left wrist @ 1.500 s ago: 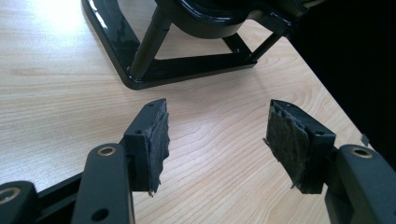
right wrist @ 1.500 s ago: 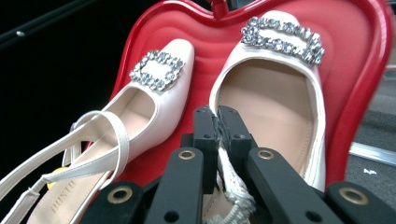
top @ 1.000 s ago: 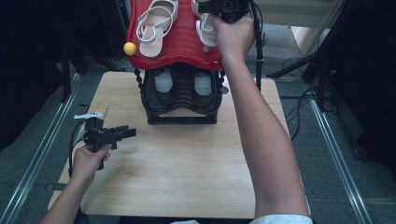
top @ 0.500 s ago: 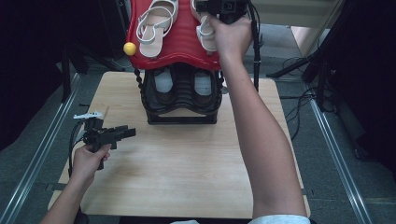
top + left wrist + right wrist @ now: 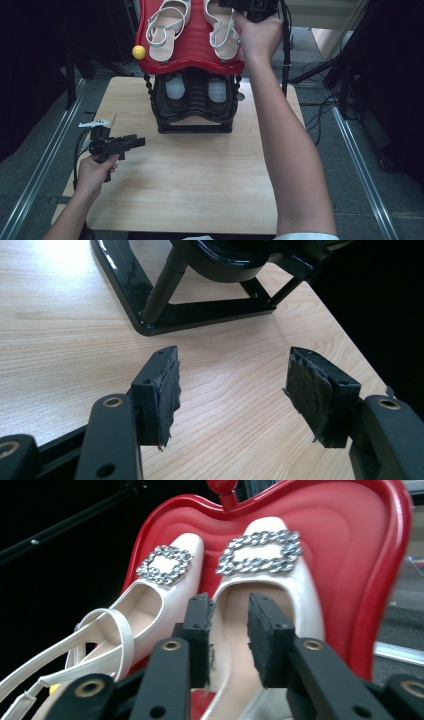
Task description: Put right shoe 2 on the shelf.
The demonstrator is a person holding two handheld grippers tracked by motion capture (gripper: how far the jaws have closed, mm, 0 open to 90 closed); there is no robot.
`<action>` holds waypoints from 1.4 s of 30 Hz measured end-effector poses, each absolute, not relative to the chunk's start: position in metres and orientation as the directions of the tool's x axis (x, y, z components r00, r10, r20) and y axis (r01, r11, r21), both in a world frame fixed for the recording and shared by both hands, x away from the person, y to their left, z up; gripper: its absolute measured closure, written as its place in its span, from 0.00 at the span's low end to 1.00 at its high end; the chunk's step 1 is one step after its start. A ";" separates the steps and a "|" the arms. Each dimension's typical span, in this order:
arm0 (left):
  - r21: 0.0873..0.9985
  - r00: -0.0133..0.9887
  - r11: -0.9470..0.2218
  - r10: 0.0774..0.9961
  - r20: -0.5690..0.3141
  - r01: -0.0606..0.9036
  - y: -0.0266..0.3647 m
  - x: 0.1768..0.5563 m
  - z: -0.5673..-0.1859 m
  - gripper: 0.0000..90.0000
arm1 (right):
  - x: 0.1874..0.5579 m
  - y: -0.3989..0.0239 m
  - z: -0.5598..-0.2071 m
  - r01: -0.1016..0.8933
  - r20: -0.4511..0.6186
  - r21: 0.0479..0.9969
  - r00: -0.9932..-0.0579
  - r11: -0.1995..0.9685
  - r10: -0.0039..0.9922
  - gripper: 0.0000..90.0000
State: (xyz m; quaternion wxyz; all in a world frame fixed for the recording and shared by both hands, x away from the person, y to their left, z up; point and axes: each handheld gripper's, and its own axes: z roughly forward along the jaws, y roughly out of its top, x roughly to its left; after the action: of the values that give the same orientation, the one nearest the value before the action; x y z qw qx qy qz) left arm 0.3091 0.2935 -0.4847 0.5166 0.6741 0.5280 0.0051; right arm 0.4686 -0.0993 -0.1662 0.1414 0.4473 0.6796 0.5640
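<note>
The right shoe [image 5: 265,595] lies on the red tray [image 5: 370,580] at upper centre of the right gripper view, its buckle toe pointing up the frame, its long axis running toward your jaws. Your right gripper [image 5: 227,630] has just been opening; one pad sits inside the shoe, one outside its wall, neither pressing. That looks like letting go after placing; next, back straight out without dragging the shoe. The second shoe [image 5: 150,590] lies parallel, just left. Your left gripper [image 5: 232,390] hangs released over the table [image 5: 60,330].
</note>
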 end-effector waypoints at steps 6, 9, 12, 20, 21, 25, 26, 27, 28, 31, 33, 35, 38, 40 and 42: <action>0.705 0.440 0.090 0.724 -0.531 0.703 0.293 0.309 -0.484 0.43 | 0.468 -0.114 -0.169 0.439 0.323 0.896 -0.556 -0.059 0.766 0.72; 0.703 0.439 0.089 0.724 -0.532 0.705 0.293 0.309 -0.485 0.43 | 0.469 -0.123 -0.172 0.436 0.324 0.898 -0.548 -0.067 0.771 0.70; 0.703 0.441 0.086 0.724 -0.531 0.706 0.293 0.309 -0.485 0.43 | 0.469 -0.132 -0.175 0.432 0.324 0.899 -0.545 -0.072 0.773 0.67; 0.702 0.441 0.086 0.723 -0.532 0.707 0.294 0.309 -0.485 0.43 | 0.469 -0.154 -0.189 0.423 0.302 0.904 -0.537 -0.058 0.787 0.60; 0.704 0.442 0.083 0.725 -0.528 0.706 0.294 0.309 -0.485 0.43 | 0.469 -0.157 -0.191 0.429 0.308 0.901 -0.534 -0.062 0.787 0.60; 0.702 0.439 0.084 0.726 -0.530 0.708 0.294 0.309 -0.485 0.43 | 0.469 -0.165 -0.198 0.432 0.313 0.899 -0.527 -0.068 0.790 0.59; 0.703 0.441 0.082 0.726 -0.528 0.706 0.294 0.310 -0.485 0.43 | 0.469 -0.167 -0.201 0.431 0.314 0.899 -0.524 -0.071 0.791 0.59; 0.703 0.442 0.081 0.725 -0.528 0.706 0.294 0.310 -0.485 0.43 | 0.469 -0.168 -0.202 0.433 0.317 0.899 -0.524 -0.074 0.791 0.59; 0.703 0.443 0.079 0.725 -0.528 0.707 0.294 0.310 -0.485 0.43 | 0.469 -0.170 -0.205 0.435 0.322 0.897 -0.521 -0.079 0.790 0.59; 0.703 0.447 0.069 0.727 -0.522 0.708 0.293 0.310 -0.486 0.43 | 0.469 -0.173 -0.210 0.439 0.328 0.895 -0.520 -0.083 0.788 0.59; 0.702 0.443 0.075 0.727 -0.525 0.708 0.293 0.310 -0.486 0.43 | 0.469 -0.175 -0.215 0.441 0.323 0.894 -0.518 -0.077 0.792 0.59; 0.699 0.439 0.081 0.725 -0.530 0.711 0.293 0.311 -0.486 0.43 | 0.470 -0.178 -0.218 0.448 0.332 0.890 -0.511 -0.084 0.793 0.59; 0.697 0.438 0.079 0.725 -0.531 0.713 0.293 0.311 -0.486 0.43 | 0.470 -0.180 -0.224 0.456 0.333 0.886 -0.500 -0.084 0.799 0.59; 0.701 0.445 0.074 0.725 -0.526 0.709 0.293 0.310 -0.486 0.43 | 0.469 -0.182 -0.227 0.454 0.330 0.887 -0.498 -0.082 0.802 0.59; 0.701 0.444 0.076 0.724 -0.528 0.709 0.292 0.310 -0.486 0.43 | 0.469 -0.183 -0.230 0.458 0.330 0.885 -0.498 -0.081 0.802 0.59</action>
State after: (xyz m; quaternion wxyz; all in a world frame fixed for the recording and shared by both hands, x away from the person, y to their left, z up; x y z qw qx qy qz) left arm 0.3103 0.2921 -0.4855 0.5099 0.6796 0.5273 0.0071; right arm 0.4687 -0.1829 -0.2299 0.1539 0.4769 0.6602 0.5595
